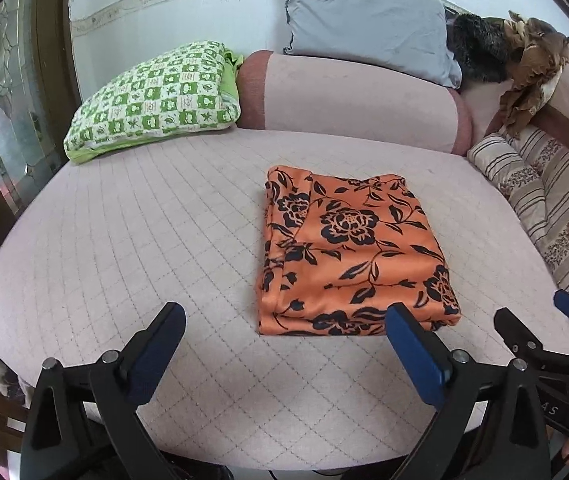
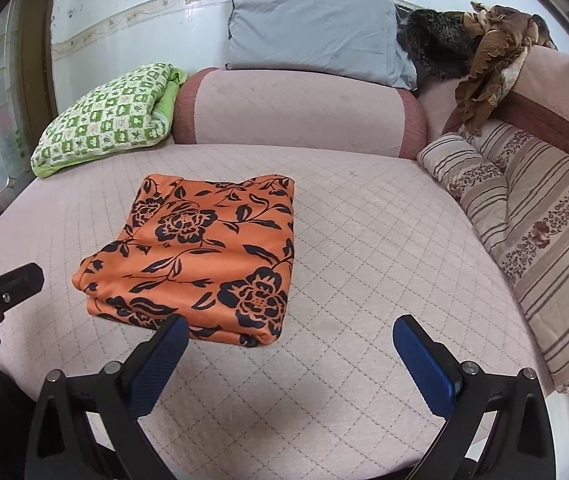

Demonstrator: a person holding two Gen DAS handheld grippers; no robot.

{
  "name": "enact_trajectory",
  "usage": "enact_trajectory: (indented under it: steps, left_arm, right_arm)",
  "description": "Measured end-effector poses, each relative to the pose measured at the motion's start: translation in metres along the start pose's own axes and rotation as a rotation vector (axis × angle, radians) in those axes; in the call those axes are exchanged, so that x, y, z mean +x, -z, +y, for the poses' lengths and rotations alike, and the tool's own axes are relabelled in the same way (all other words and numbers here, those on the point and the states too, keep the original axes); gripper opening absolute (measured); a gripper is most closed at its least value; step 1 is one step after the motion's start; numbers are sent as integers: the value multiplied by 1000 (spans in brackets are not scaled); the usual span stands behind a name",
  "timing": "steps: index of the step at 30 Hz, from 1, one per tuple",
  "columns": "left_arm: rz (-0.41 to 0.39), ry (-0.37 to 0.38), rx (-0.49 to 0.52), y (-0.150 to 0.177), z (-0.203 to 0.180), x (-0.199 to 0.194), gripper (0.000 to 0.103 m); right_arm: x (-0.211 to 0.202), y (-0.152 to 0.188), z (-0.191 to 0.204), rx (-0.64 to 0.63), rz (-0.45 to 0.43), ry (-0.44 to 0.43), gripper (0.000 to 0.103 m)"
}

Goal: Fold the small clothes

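Observation:
An orange cloth with black flowers [image 1: 348, 252] lies folded into a neat rectangle on the pink quilted bed [image 1: 144, 240]. It also shows in the right wrist view [image 2: 200, 256], lying flat. My left gripper [image 1: 284, 328] is open and empty, held just short of the cloth's near edge. My right gripper [image 2: 290, 340] is open and empty, near the cloth's near right corner. The right gripper's fingers [image 1: 524, 336] show at the right edge of the left wrist view. The left gripper's fingers [image 2: 8, 284] show at the left edge of the right wrist view.
A green checked pillow [image 1: 152, 100] lies at the back left. A pink bolster [image 1: 348, 96] and a grey pillow [image 1: 368, 20] sit at the back. Striped cushions [image 2: 532, 220] line the right side. A brown cloth [image 2: 488, 60] hangs at the back right.

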State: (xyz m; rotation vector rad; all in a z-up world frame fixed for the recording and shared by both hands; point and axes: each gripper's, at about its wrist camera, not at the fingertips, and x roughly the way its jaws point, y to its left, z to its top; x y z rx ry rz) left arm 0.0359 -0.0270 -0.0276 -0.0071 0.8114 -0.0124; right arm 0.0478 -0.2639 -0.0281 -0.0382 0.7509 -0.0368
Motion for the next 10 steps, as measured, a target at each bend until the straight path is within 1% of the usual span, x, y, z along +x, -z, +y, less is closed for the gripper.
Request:
enact_trajectory:
  steps: [2, 10]
  left_arm:
    - [-3, -4, 22, -3, -5, 2, 100]
    - [-6, -11, 38, -13, -12, 13, 100]
  right_arm:
    - [1, -2, -1, 2, 0, -4, 103]
    - [10, -11, -1, -1, 4, -4, 103]
